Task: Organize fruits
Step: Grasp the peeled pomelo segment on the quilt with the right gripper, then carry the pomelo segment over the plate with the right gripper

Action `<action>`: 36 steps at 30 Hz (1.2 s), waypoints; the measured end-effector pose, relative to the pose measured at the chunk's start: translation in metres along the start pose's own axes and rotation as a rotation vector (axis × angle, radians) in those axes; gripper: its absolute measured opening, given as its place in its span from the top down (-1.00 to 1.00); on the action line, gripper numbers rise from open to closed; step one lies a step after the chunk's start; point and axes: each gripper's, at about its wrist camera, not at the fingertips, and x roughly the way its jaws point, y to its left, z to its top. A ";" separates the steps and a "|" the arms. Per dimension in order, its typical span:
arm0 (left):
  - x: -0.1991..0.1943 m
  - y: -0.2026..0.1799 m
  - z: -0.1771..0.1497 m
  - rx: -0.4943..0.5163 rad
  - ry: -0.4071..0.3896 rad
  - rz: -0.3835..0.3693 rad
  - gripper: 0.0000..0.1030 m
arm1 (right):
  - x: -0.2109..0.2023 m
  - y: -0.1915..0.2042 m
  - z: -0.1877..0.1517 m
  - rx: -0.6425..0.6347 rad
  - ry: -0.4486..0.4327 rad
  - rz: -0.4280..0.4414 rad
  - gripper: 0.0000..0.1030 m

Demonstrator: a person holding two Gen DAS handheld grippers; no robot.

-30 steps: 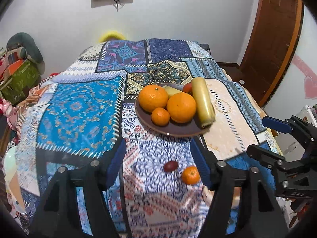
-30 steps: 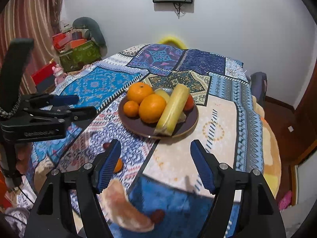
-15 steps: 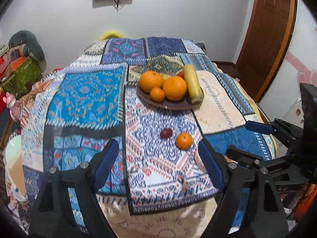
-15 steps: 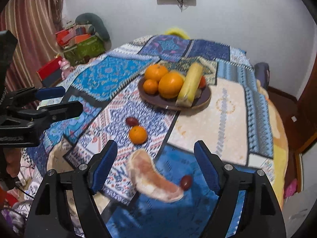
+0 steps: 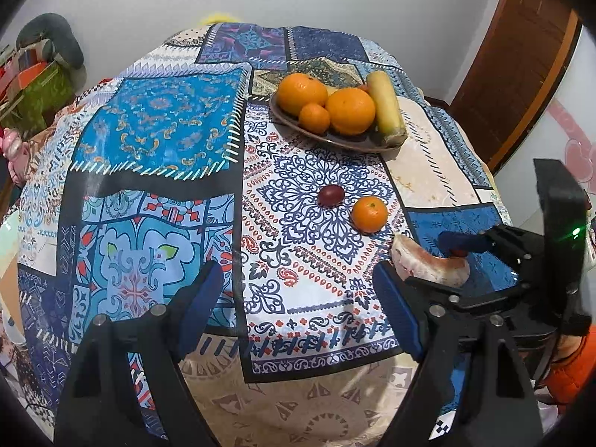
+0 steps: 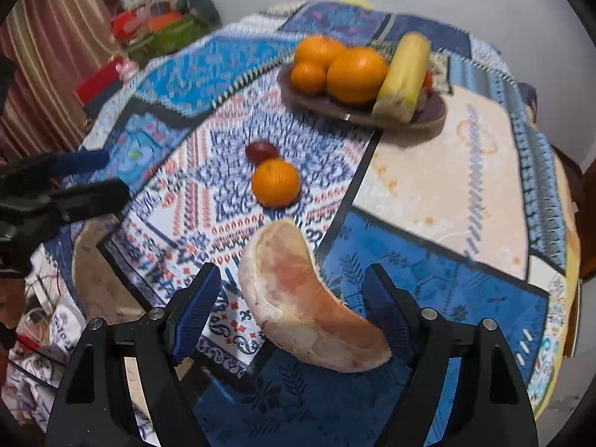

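A pale pink pomelo segment (image 6: 305,298) lies on the patterned tablecloth (image 6: 428,186) near the front edge. My right gripper (image 6: 290,309) straddles it, jaws closing, and neither pad presses on the fruit. In the left wrist view that gripper (image 5: 432,260) appears at the right around the segment (image 5: 428,266). My left gripper (image 5: 298,309) is open with nothing in it, hovering over the cloth. A loose small orange (image 5: 370,214) and a dark red fruit (image 5: 330,195) lie beyond it. Farther back, a brown plate (image 5: 335,141) holds oranges and a long yellow fruit.
The table's front edge drops away just under both grippers. A brown door (image 5: 521,67) stands at the right, piled clutter (image 5: 37,85) and a striped curtain (image 6: 56,56) at the left. An orange sleeve (image 5: 570,372) shows at the lower right.
Both grippers have drawn back from the plate and come down toward the table's near edge. The right one now has the pomelo segment between its fingers. The left jaws have widened.
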 end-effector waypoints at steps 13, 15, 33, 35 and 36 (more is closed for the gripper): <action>0.014 -0.002 0.010 -0.002 0.014 0.000 -0.60 | 0.005 -0.002 0.001 0.006 -0.009 0.001 0.23; 0.013 -0.004 0.012 0.006 0.006 -0.003 -0.60 | 0.001 -0.006 0.001 0.027 -0.016 0.022 0.23; 0.054 -0.048 0.030 0.108 0.073 -0.065 -0.21 | -0.089 -0.053 0.015 0.198 -0.270 0.008 0.25; 0.061 -0.054 0.032 0.117 0.083 -0.062 -0.20 | -0.095 -0.061 0.017 0.206 -0.287 -0.018 0.27; 0.064 -0.055 0.032 0.121 0.085 -0.061 -0.20 | -0.097 -0.064 0.017 0.209 -0.292 -0.031 0.27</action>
